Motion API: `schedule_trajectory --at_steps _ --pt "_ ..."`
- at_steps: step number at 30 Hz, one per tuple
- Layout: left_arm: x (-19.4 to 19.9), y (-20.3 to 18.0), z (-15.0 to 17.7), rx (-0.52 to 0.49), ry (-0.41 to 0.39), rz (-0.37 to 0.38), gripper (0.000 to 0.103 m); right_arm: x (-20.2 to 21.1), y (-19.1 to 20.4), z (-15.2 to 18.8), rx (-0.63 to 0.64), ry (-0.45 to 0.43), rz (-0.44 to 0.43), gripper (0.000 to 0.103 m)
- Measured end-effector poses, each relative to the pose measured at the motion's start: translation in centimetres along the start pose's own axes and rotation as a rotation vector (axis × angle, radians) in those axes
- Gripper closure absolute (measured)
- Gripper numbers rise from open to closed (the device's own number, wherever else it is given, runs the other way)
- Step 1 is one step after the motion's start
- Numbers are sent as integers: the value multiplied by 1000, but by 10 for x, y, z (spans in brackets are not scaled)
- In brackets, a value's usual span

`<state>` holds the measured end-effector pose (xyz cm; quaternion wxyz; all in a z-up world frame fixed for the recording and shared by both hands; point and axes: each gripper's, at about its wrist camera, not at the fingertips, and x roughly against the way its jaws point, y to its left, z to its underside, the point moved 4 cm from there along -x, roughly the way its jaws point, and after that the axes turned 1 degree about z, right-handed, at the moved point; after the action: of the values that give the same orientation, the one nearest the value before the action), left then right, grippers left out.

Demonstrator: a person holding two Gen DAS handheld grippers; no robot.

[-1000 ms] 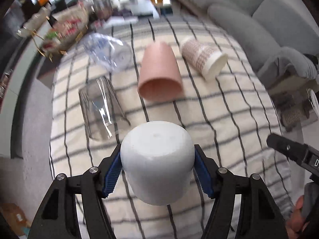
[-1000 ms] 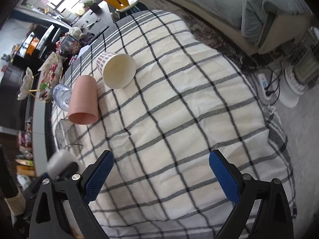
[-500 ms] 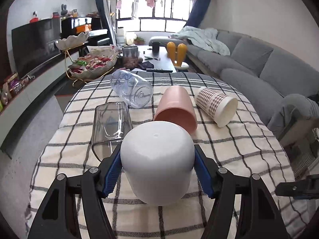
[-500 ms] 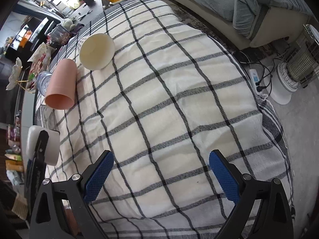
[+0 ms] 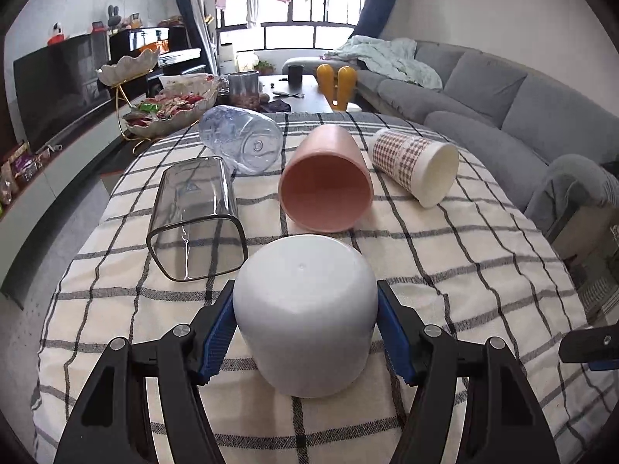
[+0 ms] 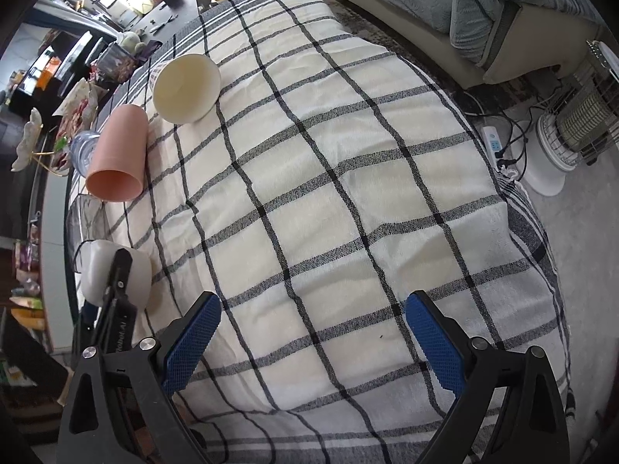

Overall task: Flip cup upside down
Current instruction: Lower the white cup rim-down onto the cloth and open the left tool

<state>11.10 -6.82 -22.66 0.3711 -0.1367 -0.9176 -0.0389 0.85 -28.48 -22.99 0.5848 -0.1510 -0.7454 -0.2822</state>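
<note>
White cup (image 5: 305,313), base up, clamped in left claw (image 5: 305,332); right claw (image 6: 311,342) wide, empty.

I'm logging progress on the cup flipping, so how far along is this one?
Flip looks done: the white cup sits base-up, rim on the checked tablecloth. In hand: the left gripper clamps its sides. Left: release. The right gripper is open and empty.

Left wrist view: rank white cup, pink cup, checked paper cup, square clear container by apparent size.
1. white cup, though it is nearest the camera, which inflates it.
2. square clear container and pink cup: too close to rank.
3. checked paper cup, smallest.
</note>
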Motion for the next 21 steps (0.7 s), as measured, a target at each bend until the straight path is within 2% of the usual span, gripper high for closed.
schedule_trajectory --at_steps 7,12,14,21 --pt "2 -5 10 -9 34 4 35 1 -4 2 -13 9 -11 6" --pt "16 -7 9 -24 31 -4 23 10 -2 2 -7 -14 -17 6" --pt "26 -5 9 -18 38 -2 20 20 3 2 18 -52 -15 7" --pt "75 6 -2 -1 58 1 11 76 37 1 173 -289 -7 7"
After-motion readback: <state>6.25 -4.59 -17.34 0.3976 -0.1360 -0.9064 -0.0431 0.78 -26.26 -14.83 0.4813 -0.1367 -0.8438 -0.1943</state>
